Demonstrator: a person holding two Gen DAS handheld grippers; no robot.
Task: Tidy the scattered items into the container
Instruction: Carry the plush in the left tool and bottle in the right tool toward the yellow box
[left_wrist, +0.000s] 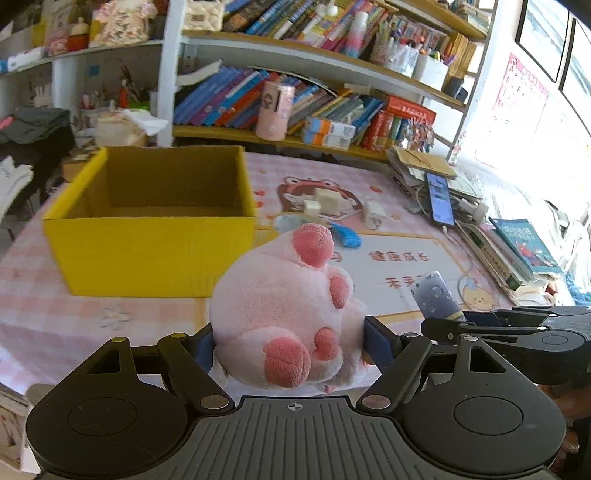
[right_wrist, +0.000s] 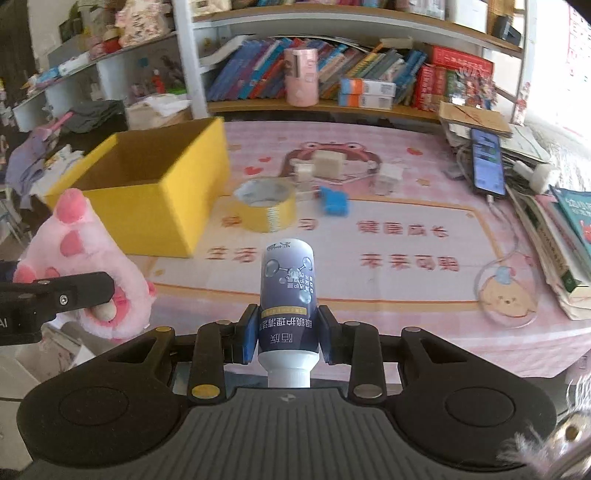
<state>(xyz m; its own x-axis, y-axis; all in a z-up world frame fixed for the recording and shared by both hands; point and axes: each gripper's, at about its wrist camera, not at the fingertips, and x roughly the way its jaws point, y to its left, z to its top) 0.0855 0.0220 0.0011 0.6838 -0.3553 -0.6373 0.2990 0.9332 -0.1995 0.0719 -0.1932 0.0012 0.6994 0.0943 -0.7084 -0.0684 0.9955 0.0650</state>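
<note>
My left gripper (left_wrist: 291, 341) is shut on a pink plush toy (left_wrist: 284, 306), held above the near table edge; the toy also shows at the left of the right wrist view (right_wrist: 85, 266). My right gripper (right_wrist: 288, 334) is shut on a dark blue bottle with a white cap (right_wrist: 286, 291), also seen in the left wrist view (left_wrist: 436, 295). The open yellow cardboard box (left_wrist: 147, 254) stands empty at the left of the table, also in the right wrist view (right_wrist: 162, 206). A roll of yellow tape (right_wrist: 267, 208), a blue item (right_wrist: 334, 201) and white blocks (right_wrist: 327, 164) lie mid-table.
A pink checked cloth (right_wrist: 406, 295) covers the table. A phone (right_wrist: 487, 166) with cables, stacked books (right_wrist: 565, 251) and papers crowd the right side. Bookshelves (right_wrist: 332, 74) stand behind the table. Clothes (right_wrist: 92, 114) lie beyond the box at left.
</note>
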